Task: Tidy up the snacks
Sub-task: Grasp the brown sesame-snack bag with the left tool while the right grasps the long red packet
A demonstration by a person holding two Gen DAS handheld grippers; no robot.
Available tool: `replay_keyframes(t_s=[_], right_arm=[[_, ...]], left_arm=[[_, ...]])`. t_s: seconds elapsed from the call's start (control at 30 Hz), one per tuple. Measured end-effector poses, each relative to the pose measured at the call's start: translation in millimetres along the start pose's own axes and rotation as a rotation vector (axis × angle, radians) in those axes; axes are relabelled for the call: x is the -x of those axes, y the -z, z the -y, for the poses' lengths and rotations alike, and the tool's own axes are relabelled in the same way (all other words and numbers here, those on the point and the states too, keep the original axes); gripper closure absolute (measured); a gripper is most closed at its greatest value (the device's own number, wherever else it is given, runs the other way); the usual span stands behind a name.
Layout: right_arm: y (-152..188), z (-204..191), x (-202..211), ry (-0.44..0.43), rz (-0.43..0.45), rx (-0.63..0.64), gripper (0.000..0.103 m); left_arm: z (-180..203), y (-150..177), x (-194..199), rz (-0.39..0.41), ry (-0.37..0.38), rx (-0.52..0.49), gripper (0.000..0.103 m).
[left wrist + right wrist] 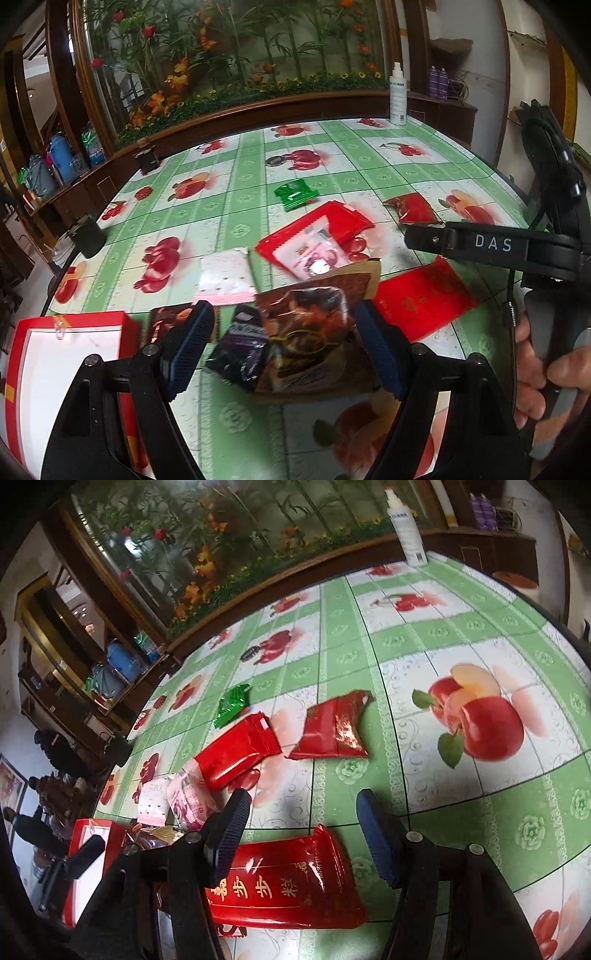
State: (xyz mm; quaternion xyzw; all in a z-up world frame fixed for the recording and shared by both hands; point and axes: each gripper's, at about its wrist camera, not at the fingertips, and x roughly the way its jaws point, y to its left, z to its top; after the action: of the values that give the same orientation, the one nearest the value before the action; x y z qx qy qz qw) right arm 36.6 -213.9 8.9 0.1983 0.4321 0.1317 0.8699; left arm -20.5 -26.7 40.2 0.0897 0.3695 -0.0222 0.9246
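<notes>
L claw [284,350]: wide open, empty, over brown snack bag [314,325] on table [332,162].
R claw [301,834]: opening, nothing gripped; red pack [291,886] lies under it.
Tip: straddle bag w/ both pads, pinch mid, then red box [70,332].

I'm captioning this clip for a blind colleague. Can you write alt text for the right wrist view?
The right gripper hangs open over a red snack packet with gold lettering on a green fruit-print tablecloth. Two more red packets and a green packet lie beyond.

glossy foil red packet [291,882] (oilcloth [424,635] sheeny)
</notes>
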Motion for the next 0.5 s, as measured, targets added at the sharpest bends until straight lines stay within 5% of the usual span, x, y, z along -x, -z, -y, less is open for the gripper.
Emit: replay_keyframes(t_s=[0.5], right_arm=[[2, -11, -6, 0.007, -0.013, 0.045, 0.036]], left_arm=[[6, 1, -26, -0.03, 0.026, 0.025, 0.024]])
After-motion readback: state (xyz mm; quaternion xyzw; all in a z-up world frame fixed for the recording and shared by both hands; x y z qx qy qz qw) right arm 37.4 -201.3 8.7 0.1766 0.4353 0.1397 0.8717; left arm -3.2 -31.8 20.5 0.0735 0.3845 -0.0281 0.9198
